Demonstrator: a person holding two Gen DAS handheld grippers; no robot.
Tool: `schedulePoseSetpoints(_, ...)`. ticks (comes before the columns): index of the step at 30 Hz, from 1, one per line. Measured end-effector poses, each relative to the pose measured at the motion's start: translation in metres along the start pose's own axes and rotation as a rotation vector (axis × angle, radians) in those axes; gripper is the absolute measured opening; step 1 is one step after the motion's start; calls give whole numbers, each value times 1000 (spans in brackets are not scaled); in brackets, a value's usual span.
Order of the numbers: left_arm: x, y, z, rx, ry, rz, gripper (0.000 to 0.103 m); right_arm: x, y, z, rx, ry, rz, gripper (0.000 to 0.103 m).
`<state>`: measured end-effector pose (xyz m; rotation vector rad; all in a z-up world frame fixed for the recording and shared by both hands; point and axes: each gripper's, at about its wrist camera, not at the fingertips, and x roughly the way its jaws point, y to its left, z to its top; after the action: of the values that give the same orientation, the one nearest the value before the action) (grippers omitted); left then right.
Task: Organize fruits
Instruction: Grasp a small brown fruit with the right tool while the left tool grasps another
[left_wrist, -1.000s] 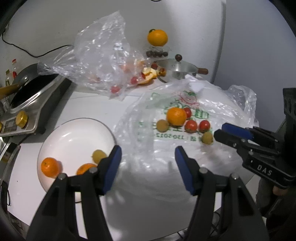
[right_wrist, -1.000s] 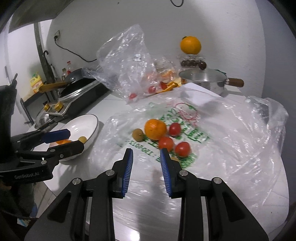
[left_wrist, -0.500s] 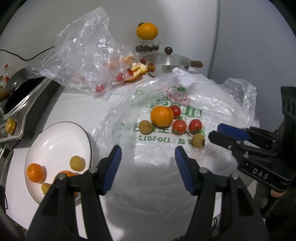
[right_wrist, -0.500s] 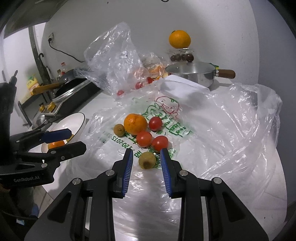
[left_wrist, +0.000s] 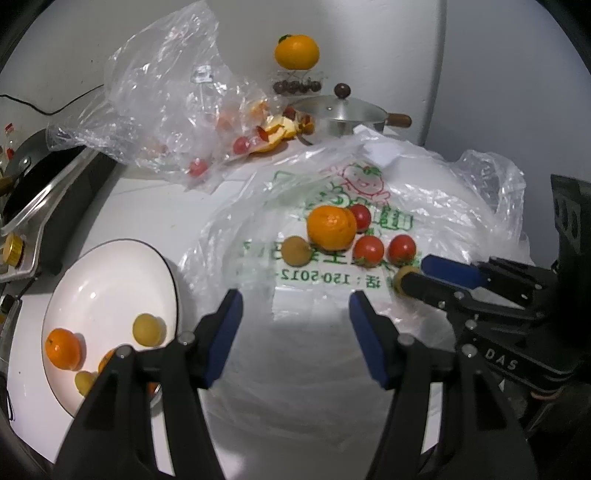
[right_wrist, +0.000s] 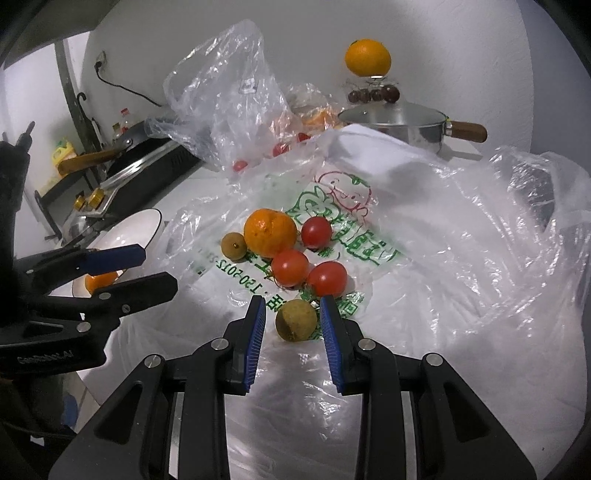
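On a spread plastic bag (right_wrist: 461, 240) lie an orange (right_wrist: 270, 232), three red tomatoes (right_wrist: 290, 267) and two brownish-yellow round fruits. My right gripper (right_wrist: 293, 314) is open, its blue pads either side of the nearer brown fruit (right_wrist: 296, 320); the jaws do not touch it. The other brown fruit (right_wrist: 233, 244) lies left of the orange. My left gripper (left_wrist: 295, 306) is open and empty above the bag's near edge. A white plate (left_wrist: 107, 280) at left holds oranges and yellow fruits.
A second clear bag (left_wrist: 162, 96) with tomatoes and peel lies behind. A steel pot (left_wrist: 343, 114) with lid, a stand with an orange (left_wrist: 296, 51) on top, and a stove with pan (left_wrist: 40, 177) line the back and left.
My right gripper moved forward and down, and its jaws now straddle the nearer brown fruit. My left gripper shifted slightly; the plate sits a little nearer in its view.
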<state>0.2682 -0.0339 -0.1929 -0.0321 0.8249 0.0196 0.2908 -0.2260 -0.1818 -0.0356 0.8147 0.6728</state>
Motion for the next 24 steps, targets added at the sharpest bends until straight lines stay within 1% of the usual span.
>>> schedulePoseSetpoints(8,3,2,0,11,2,-8,61,10,6,-2,-18,46,-31,32)
schedulePoseSetpoints(11,4,0,1,26,-2,-6,61,12,8,-3,-26,49,-45,32)
schedulePoseSetpoints(13,5,-1,3,36,-3,-2,61,11,8,-3,-31,44,-49,27)
schedulePoseSetpoints(17,10,-2,7,54,2,7,61,6,9,1,-31,28,-44,27)
schedulePoseSetpoints(24,16,-7,16,95,-15,8,61,-10,7,14,-37,-30,-43,27)
